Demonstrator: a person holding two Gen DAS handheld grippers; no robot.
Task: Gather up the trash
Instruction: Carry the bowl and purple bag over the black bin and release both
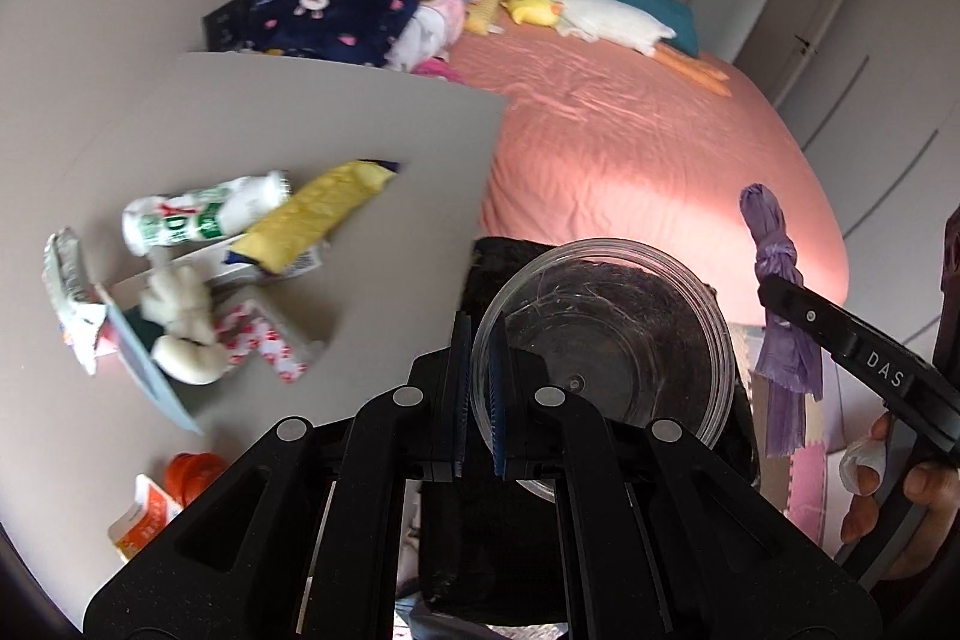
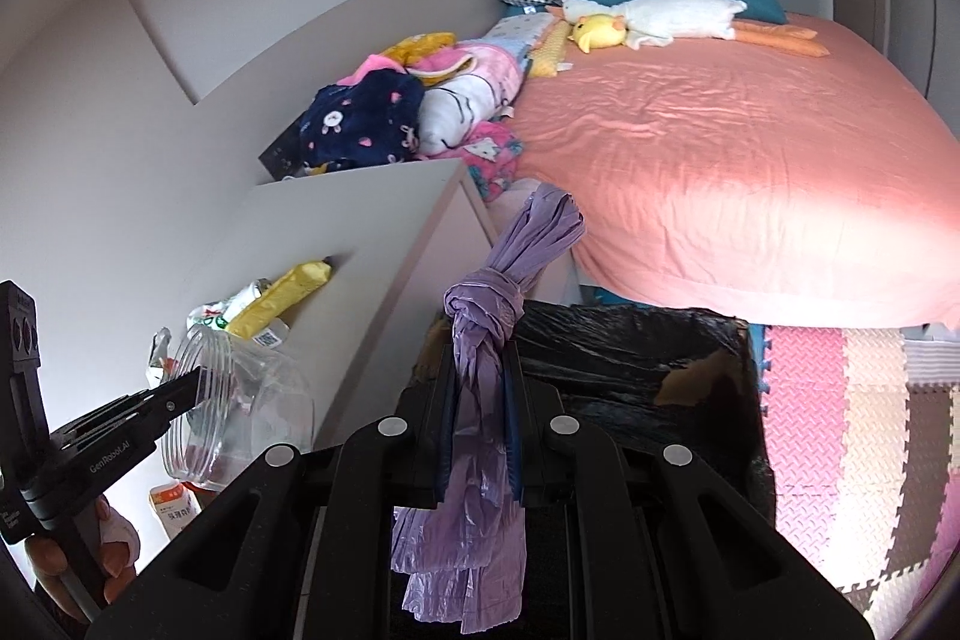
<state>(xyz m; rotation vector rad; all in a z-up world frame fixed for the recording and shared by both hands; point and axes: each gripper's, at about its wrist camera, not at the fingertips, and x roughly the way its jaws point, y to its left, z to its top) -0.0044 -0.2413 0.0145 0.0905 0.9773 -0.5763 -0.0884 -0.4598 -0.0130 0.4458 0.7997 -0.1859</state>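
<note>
My left gripper (image 1: pixel 478 394) is shut on the rim of a clear plastic jar (image 1: pixel 606 358), held over a bin lined with a black bag (image 2: pixel 648 364). The jar also shows in the right wrist view (image 2: pixel 240 400), held beside the grey table. My right gripper (image 2: pixel 480 406) is shut on a knotted purple plastic bag (image 2: pixel 486 340), held above the bin's near edge; the bag also shows in the left wrist view (image 1: pixel 780 316). On the grey table (image 1: pixel 240 130) lie a yellow wrapper (image 1: pixel 318 208), a white and green bottle (image 1: pixel 204 214), crumpled wrappers and a small white toy (image 1: pixel 180 328).
A bed with a pink sheet (image 2: pixel 720 160) stands behind the bin, with plush toys and clothes at its head. Foam floor mats (image 2: pixel 852 400) lie to the right. An orange and white carton (image 1: pixel 144 514) and an orange lid (image 1: pixel 192 472) lie at the table's near edge.
</note>
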